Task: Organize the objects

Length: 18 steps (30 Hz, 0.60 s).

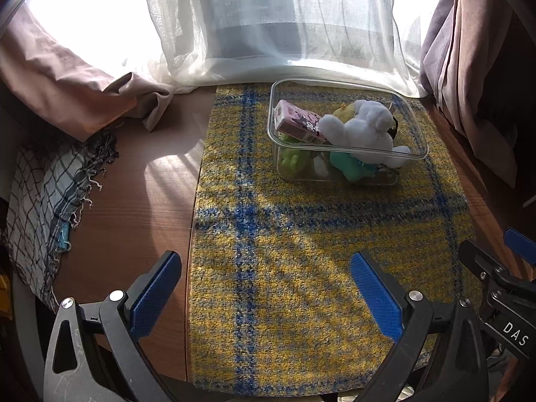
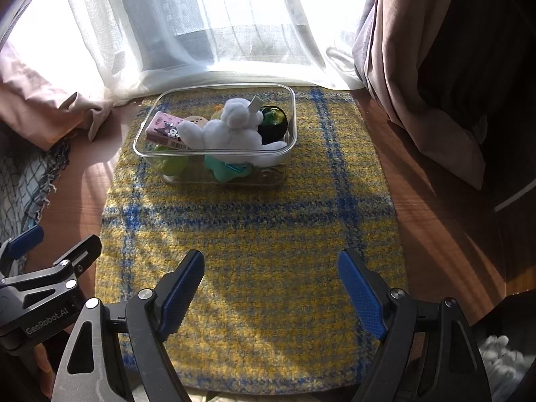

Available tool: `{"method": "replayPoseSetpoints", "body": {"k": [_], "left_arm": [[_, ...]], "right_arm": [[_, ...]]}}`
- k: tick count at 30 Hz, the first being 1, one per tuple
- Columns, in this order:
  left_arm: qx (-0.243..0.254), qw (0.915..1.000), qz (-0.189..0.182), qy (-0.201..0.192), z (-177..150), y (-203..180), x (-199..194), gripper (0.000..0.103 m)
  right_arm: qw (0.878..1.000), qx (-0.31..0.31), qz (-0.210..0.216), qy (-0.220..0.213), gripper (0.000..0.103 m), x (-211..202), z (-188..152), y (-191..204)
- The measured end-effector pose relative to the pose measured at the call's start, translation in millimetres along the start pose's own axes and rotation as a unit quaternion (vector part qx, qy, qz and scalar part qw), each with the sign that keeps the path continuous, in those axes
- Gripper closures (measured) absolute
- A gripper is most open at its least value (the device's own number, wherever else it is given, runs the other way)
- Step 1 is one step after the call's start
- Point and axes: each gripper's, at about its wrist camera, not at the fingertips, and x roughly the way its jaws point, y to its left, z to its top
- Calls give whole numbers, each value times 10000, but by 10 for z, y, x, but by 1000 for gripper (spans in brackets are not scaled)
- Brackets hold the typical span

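Observation:
A clear plastic box (image 1: pixel 413 124) (image 2: pixel 291 100) stands at the far end of a yellow and blue checked mat (image 1: pixel 301 251) (image 2: pixel 254 234). In it lie a white plush toy (image 1: pixel 365 127) (image 2: pixel 231 127), a pink carton (image 1: pixel 298 120) (image 2: pixel 165 130), a teal toy (image 1: pixel 350 165) (image 2: pixel 224 167), a green toy (image 1: pixel 289 159) (image 2: pixel 171 164) and a dark round item (image 2: pixel 276 124). My left gripper (image 1: pixel 266 264) hangs open over the mat's near left edge, nothing between its fingers. My right gripper (image 2: pixel 271 264) is open over the near mat, also with nothing between its fingers.
The mat lies on a brown wooden table (image 1: pixel 134 201) (image 2: pixel 435 217). A checked fringed cloth (image 1: pixel 50 201) (image 2: pixel 20 181) is bunched at the left. White sheer curtains (image 1: pixel 268 33) and pinkish drapes (image 1: pixel 469 67) (image 2: pixel 418 83) hang behind and to both sides.

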Motion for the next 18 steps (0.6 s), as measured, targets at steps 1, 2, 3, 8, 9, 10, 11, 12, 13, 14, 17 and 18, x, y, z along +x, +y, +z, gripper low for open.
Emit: {"method": "replayPoseSetpoints", "body": {"k": [1,2,3,8,9,10,11,12,13,14,17,18], "left_arm": [[0,10000,-5,-13,-13,2,-9,0],[-8,10000,-16,-15,-25,6,-19,0],[-13,10000,-23,-10,-31,6,-25,0],[-19,10000,-39,-13,-47,5,-51,0],[-17,10000,-39,-18,-50,6,-59,0],[-4,10000,-31,-30,-52,3,-65,0],[11,10000,-24,-34,-54,-2,-70,0],[17,10000,-25,-38,-57,-5,-74,0],[17,10000,-34,-41,-59,-1,-79,0],[17,10000,-34,-38,-60,1,-82,0],[-2,10000,-24,-49,-67,8,-90,0],[-18,10000,-26,-56,-70,14,-95,0]], "right_arm": [[10000,6,7,-6,21,-11,-6,1],[10000,11,-5,-3,21,-22,-16,-3],[10000,13,-35,-5,21,-35,-25,-4],[10000,-2,-74,-38,21,-100,-58,1],[10000,6,-72,-29,21,-104,-61,0],[10000,11,-75,-29,21,-110,-66,1],[10000,5,-75,-28,21,-113,-71,2],[10000,0,-85,-18,21,-115,-72,5],[10000,-6,-94,-16,21,-120,-72,9],[10000,-14,-92,-15,21,-123,-73,11],[9999,-22,-98,-6,21,-126,-75,12],[10000,-24,-96,4,21,-128,-80,11]]}}
